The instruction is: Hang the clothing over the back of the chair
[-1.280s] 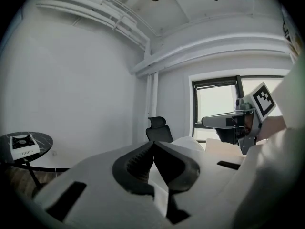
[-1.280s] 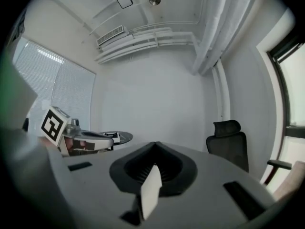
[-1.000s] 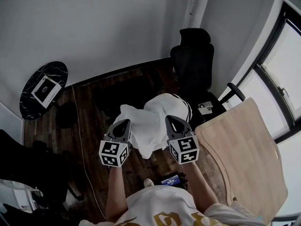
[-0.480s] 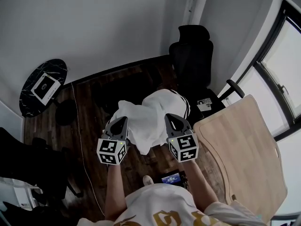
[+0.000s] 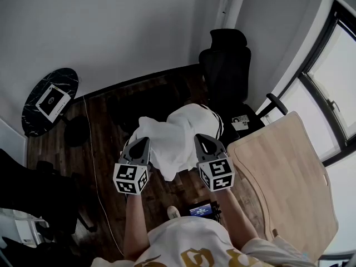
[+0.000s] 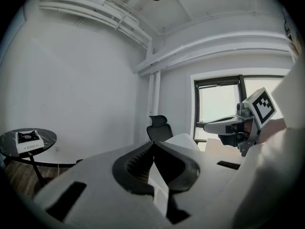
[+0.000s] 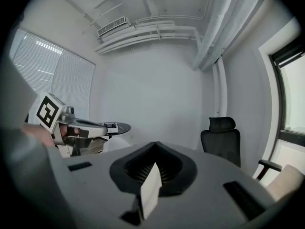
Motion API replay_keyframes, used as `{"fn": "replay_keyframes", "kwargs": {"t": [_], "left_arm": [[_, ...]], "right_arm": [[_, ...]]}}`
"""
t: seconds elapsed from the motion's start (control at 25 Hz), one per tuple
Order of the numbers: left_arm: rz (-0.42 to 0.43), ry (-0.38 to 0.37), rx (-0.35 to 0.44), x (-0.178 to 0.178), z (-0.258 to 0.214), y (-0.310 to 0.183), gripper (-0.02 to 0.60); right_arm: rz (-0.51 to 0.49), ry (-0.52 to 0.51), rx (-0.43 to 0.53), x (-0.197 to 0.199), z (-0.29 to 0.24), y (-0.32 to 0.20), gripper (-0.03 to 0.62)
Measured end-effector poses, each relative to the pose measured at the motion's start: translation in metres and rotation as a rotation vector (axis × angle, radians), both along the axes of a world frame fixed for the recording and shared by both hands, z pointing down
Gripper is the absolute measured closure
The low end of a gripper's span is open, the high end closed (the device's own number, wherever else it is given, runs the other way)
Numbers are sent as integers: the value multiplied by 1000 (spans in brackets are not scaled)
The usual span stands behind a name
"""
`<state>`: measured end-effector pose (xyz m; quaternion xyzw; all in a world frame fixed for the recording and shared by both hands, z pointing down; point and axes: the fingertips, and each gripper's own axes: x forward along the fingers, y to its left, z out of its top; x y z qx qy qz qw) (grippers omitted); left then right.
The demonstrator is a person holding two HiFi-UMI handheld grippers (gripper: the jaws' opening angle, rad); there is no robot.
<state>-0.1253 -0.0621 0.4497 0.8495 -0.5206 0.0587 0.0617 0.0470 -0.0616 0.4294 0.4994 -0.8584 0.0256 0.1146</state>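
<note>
Chair (image 5: 225,65) is standing ahead of both grippers, well apart, its back bare: lifting is done, draping is remaining. Clothing (image 5: 178,135), white, is sagging between them, clear of the floor. You are pinching one edge in the left gripper (image 5: 140,144) and another in the right gripper (image 5: 204,142), jaws pressed onto fabric. No container is showing.

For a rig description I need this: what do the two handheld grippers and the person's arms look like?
The left gripper and right gripper are grey wedges with dark ribbed pads, each bearing a white cube with black square markers. No cables show on them. The person wears a white shirt with gold print; forearms are unsleeved.
</note>
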Motion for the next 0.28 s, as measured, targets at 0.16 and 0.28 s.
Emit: {"fn": "replay_keyframes", "kwargs": {"t": [0.16,0.28], "left_arm": [[8,3,-10,2,3,1,560],[4,3,-19,-1,7,2,560]], "right_arm": [[-2,4,0,1,2,0,583],[-23,28,10,-6,1,-2,583]]}}
